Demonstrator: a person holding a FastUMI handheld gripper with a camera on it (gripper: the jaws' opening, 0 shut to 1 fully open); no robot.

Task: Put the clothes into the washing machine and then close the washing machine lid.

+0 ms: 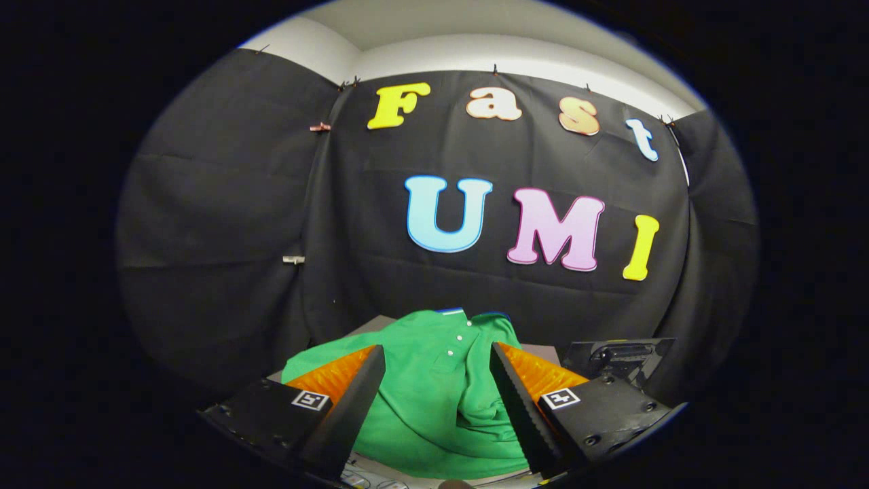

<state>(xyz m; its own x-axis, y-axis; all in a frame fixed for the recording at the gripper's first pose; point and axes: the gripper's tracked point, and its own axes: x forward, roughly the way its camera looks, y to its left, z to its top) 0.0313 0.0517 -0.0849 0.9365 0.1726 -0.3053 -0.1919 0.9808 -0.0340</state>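
Note:
A green polo shirt with white buttons lies crumpled on a grey table top. My gripper hovers over it with its two fingers spread wide. The shirt shows in the gap between them and beyond their tips. Neither finger presses on the cloth as far as I can see. A dark device, which may be part of the washing machine, stands just beyond the right finger.
The booth's black cloth wall rises close behind the table. Two small clips hold the cloth at a seam on the left. A pale wall strip runs above the cloth.

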